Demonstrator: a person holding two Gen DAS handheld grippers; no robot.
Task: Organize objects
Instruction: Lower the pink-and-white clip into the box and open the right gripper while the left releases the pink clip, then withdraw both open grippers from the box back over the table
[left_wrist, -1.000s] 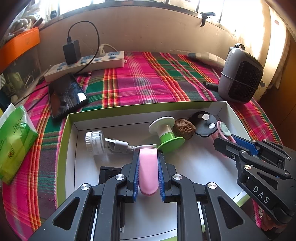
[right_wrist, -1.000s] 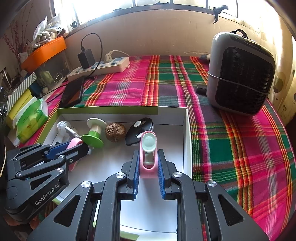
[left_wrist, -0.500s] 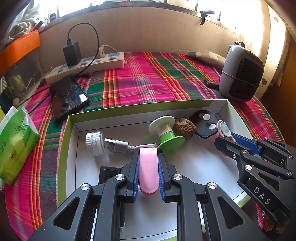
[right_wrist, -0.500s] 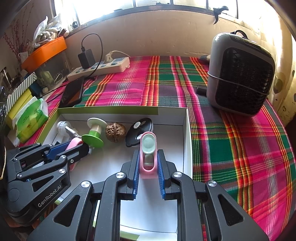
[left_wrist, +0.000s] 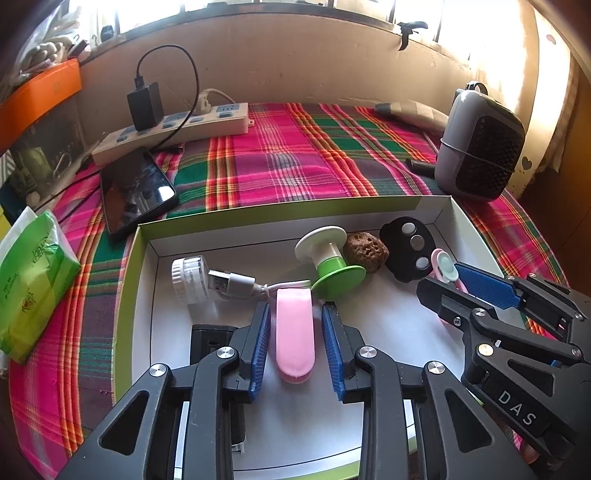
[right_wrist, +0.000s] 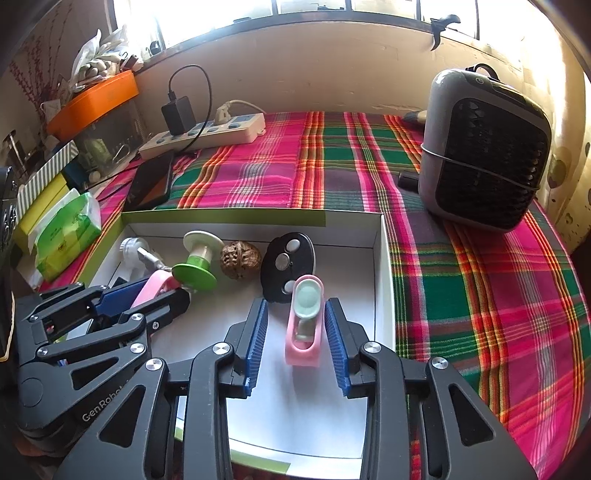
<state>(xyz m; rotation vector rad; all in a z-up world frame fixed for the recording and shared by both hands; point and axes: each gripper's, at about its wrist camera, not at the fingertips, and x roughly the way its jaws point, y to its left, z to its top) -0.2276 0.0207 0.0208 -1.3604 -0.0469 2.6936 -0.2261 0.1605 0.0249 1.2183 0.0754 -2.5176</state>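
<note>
Box (left_wrist: 133, 280) on the plaid worktop holds a walnut (left_wrist: 366, 252), green spool (left_wrist: 330, 260), USB cable (left_wrist: 236, 284) and two pink clips (left_wrist: 294, 332), both tongs (left_wrist: 295, 343) (right_wrist: 295, 341) spread apart around them.

Left claw (left_wrist: 295, 332) spread wide, right claw (right_wrist: 295, 332) likewise, side by side

Box (left_wrist: 472, 236): white card, matt inside, green paper-faced rim. Inside the box: pink clip (left_wrist: 294, 334), smooth soft-sheen plastic; spool (left_wrist: 330, 258), glossy white and green plastic; walnut (left_wrist: 366, 251), rough, pitted, dull brown shell; black fob (left_wrist: 406, 247), matt plastic. Behind the box: tablecloth (left_wrist: 295, 158), woven plaid cloth; phone (left_wrist: 136, 192), glossy glass face. Left of the box: tissue pack (left_wrist: 33, 280), shiny crinkled film. Gripper pads (left_wrist: 258, 347): ribbed blue, matt.
</note>
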